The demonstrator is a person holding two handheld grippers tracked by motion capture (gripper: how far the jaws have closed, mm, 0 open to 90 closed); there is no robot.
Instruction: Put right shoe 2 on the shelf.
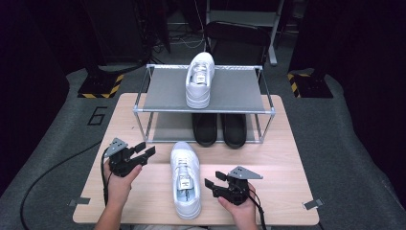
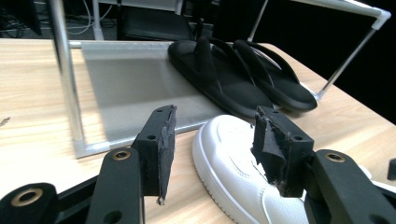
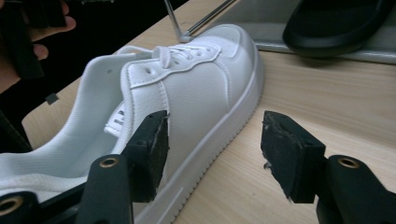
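Note:
A white sneaker (image 1: 186, 184) lies on the wooden table (image 1: 277, 158), toe toward the rack. My left gripper (image 1: 146, 149) hovers just left of its toe, jaws open and apart from the shoe. In the left gripper view the sneaker's toe (image 2: 233, 163) sits behind the gap of the left gripper (image 2: 212, 140). My right gripper (image 1: 213, 179) stands open to the right of the sneaker's middle. In the right gripper view the sneaker's side (image 3: 187, 93) and sole edge lie just beyond the right gripper (image 3: 212, 149), with no pad touching them. A second white sneaker (image 1: 199, 79) rests on the rack's top shelf.
A metal-framed shoe rack (image 1: 143, 86) stands at the table's far side. A pair of black slippers (image 1: 219, 128) lies on its lower shelf, also seen as slippers (image 2: 233, 74). The rack's post (image 2: 65, 70) rises close on the left. The table's front edge is near my hands.

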